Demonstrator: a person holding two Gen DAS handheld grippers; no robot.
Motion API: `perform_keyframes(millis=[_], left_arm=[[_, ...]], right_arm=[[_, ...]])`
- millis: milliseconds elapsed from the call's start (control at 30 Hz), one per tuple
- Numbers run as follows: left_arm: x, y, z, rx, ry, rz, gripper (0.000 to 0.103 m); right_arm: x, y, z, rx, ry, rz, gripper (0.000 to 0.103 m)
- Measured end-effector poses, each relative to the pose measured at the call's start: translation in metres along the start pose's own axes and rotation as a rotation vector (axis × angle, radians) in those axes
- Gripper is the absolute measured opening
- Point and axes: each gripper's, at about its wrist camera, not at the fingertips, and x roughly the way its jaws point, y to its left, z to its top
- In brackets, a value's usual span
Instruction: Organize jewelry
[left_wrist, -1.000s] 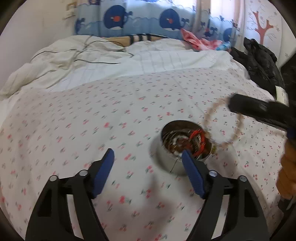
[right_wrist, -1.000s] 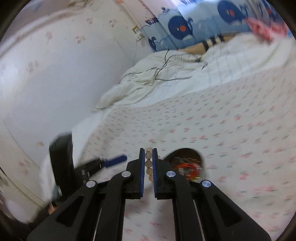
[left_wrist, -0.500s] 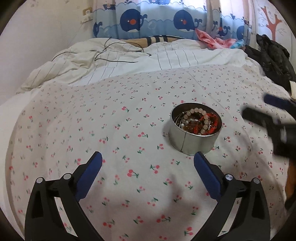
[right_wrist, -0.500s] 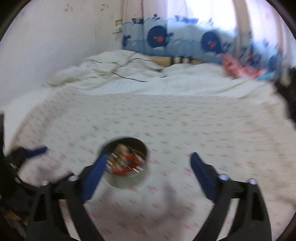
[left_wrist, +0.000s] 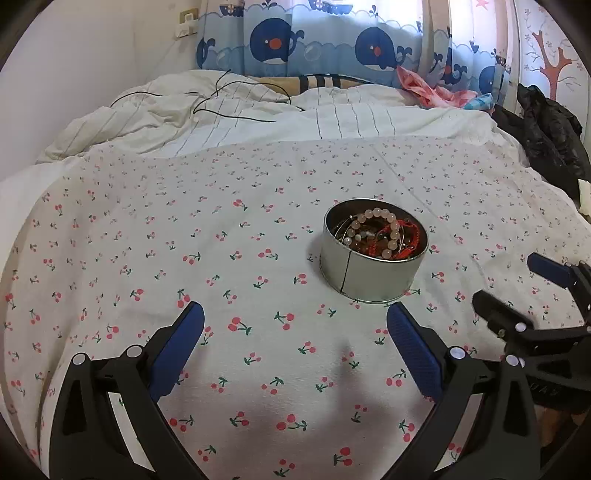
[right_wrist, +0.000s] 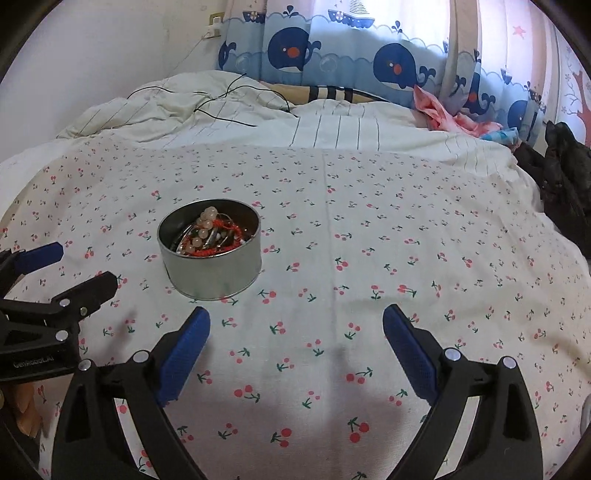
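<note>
While a second before the right tool had been clamped on a pale bead bracelet above the tin, it now stood with its blue pads spread wide and nothing between them, hovering low over the cherry-print bedsheet. The bead bracelet lay inside the round metal tin, draped over a red cord bracelet and a tangle of other pieces too small to tell apart. Half a second earlier the right wrist view had been blurred; now it was sharp, and the tin sat ahead and to the left of the right tool, clear of its pads.

The left tool was likewise wide open and empty, as it had been in both earlier frames, with the tin ahead of it and a little to the right, just beyond its right pad. Compared with a second ago the tin appeared farther from this tool and fully visible.

Each tool showed at the edge of the other's view: the right one low at the right, the left one at the left, both apart from the tin.

Behind lay a rumpled striped duvet with a black cable across it, and whale-print curtains.
</note>
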Motion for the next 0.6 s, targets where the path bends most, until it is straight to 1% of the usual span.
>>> perform_keyframes(millis=[600], left_arm=[[0.0032, 0.0032, 0.0007, -0.007, 0.018, 0.027, 0.095]], right_arm=[[0.0015, 0.0029, -0.0017, 0.005, 0.013, -0.008, 0.092]])
